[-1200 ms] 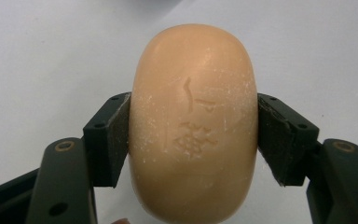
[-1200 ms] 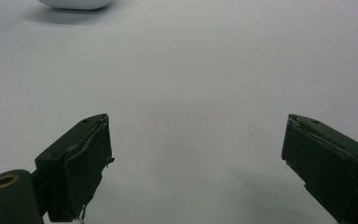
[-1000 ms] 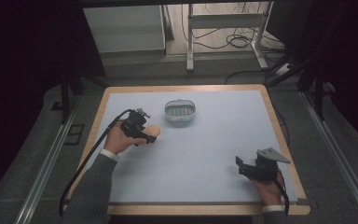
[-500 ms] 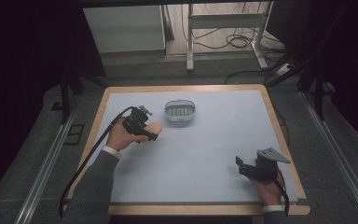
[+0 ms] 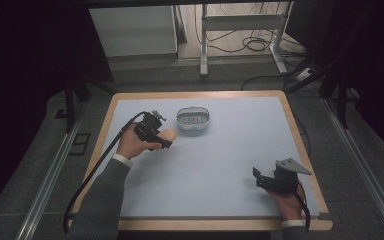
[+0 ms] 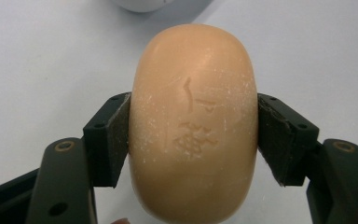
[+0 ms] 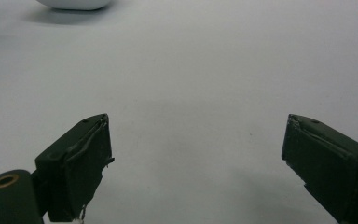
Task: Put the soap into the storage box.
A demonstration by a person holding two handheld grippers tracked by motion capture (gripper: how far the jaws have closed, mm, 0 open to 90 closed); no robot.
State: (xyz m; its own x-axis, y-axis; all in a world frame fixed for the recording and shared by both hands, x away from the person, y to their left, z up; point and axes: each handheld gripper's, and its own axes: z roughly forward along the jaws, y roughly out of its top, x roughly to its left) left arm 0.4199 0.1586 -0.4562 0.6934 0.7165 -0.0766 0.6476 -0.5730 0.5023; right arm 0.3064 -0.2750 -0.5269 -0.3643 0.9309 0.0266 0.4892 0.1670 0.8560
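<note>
soap bars: 1, peach-coloured [image 6: 193,126], stamped top
soap dishes: 1, white, slotted [image 5: 193,120]
hand-held grippers: 2, left [image 5: 162,141], right [image 5: 256,176]
jaws per gripper: 2, black
hands: 2, one per gripper
cables: 2, one trailing off each gripper
grey 3-cornered plates: 1, on right gripper
tabletops: 1, pale w/ wood edge [image 5: 220,165]

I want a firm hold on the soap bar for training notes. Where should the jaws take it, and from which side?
Across the soap bar's narrow middle, coming along its length: the left gripper holds it so, pads on the flatter long sides; the rounded ends would likely slip.
</note>
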